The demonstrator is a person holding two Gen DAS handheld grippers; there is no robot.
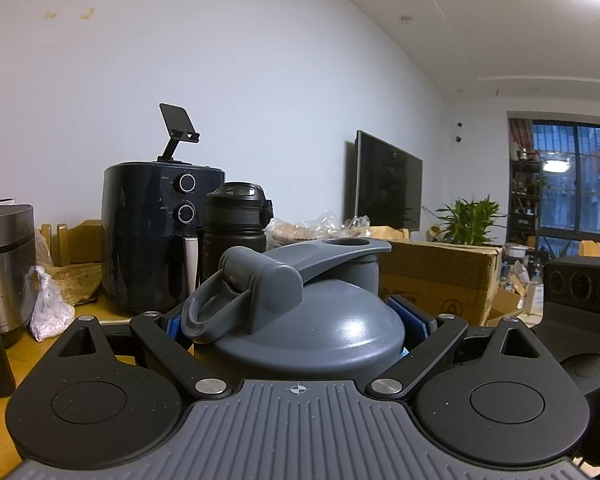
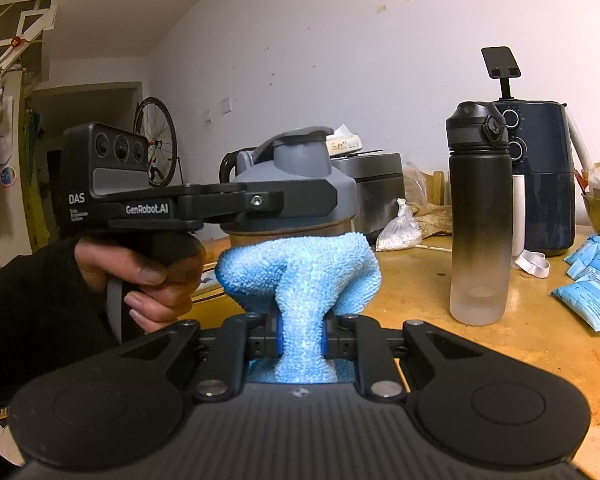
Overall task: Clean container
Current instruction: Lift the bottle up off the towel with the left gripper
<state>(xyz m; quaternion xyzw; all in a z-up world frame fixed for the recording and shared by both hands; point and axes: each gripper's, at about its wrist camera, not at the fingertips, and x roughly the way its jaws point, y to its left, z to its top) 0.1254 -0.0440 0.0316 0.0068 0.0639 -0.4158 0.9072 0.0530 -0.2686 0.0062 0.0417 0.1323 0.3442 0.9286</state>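
Note:
A container with a grey domed lid [image 1: 312,320] fills the left wrist view, its flip cap and carry loop on top. My left gripper [image 1: 296,320] is shut on it just under the lid, blue pads at both sides. In the right wrist view the same container [image 2: 296,184] stands upright in the left gripper [image 2: 300,200], held by a person's hand [image 2: 140,268]. My right gripper [image 2: 300,336] is shut on a bunched blue microfibre cloth [image 2: 300,272], which sits right in front of the container's body below the lid. Whether the cloth touches it I cannot tell.
A black-to-frosted bottle [image 2: 480,220] stands on the wooden table [image 2: 500,352] at right. Behind it are a dark air fryer [image 2: 540,176] with a phone stand, a steel cooker [image 2: 372,188] and a small white bag [image 2: 400,228]. Blue packets [image 2: 592,288] lie far right. A cardboard box [image 1: 440,276] sits beyond the container.

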